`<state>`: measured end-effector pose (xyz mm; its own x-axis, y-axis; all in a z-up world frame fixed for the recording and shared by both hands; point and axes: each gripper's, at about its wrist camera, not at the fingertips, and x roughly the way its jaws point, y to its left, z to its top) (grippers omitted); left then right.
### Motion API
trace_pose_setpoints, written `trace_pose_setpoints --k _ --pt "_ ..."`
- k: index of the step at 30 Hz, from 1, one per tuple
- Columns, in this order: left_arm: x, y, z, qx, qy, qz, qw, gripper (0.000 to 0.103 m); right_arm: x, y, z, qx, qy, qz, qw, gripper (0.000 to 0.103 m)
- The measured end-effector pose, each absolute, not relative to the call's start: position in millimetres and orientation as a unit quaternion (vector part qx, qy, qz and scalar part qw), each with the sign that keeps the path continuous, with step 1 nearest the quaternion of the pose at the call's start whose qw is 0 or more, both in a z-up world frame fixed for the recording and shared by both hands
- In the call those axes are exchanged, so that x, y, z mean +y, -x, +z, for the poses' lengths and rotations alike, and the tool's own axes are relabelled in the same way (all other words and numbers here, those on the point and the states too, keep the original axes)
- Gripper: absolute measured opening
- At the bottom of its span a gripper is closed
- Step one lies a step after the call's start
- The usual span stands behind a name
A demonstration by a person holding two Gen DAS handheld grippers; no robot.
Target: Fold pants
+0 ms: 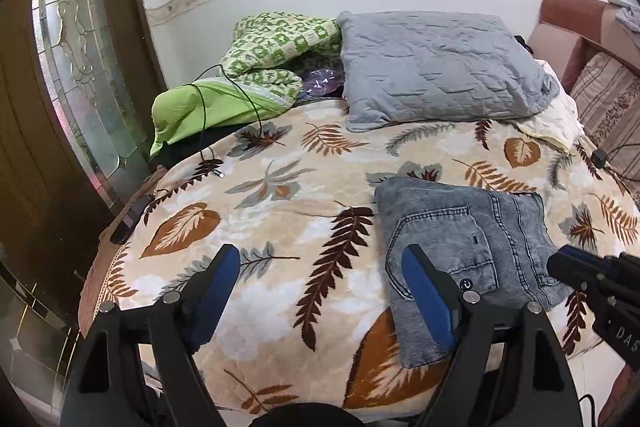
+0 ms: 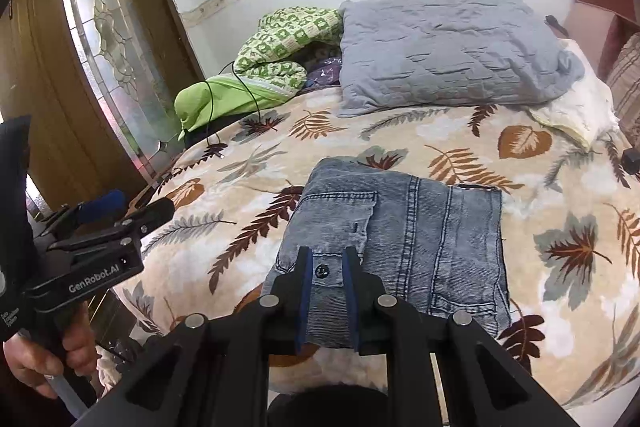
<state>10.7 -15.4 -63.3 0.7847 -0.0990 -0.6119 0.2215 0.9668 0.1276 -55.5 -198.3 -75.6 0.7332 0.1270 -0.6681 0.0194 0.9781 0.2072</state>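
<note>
Hovering over the bed [image 1: 280,211], I hold the left gripper [image 1: 320,291] spread wide and empty, the right gripper [image 2: 327,291] nearly together on nothing; the folded jeans [image 2: 400,243] lie at twelve o'clock, seemingly finished.

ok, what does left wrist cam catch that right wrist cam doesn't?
Left wrist only: the open left gripper seen head-on with nothing between its fingers, and the right gripper's tip entering at the edge.

Right wrist only: the right gripper nearly shut above the folded jeans, plus the hand holding the left gripper's handle.

Both: jeans on the leaf-print blanket, grey pillow, green bedding.
</note>
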Motion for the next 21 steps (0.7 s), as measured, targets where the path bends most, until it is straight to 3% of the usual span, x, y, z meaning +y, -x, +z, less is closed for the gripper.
trace_pose_setpoints --k 5,21 --pt "-9.9 -13.9 -62.1 0.312 -0.097 -0.068 0.943 0.088 -194.0 52.5 -79.9 0.369 -0.099 0.036 0.923 0.018" --pt "2.7 -18.1 -59.1 0.311 -0.084 -0.052 0.945 0.088 -188.2 50.4 -80.0 0.370 -0.093 0.041 0.923 0.018"
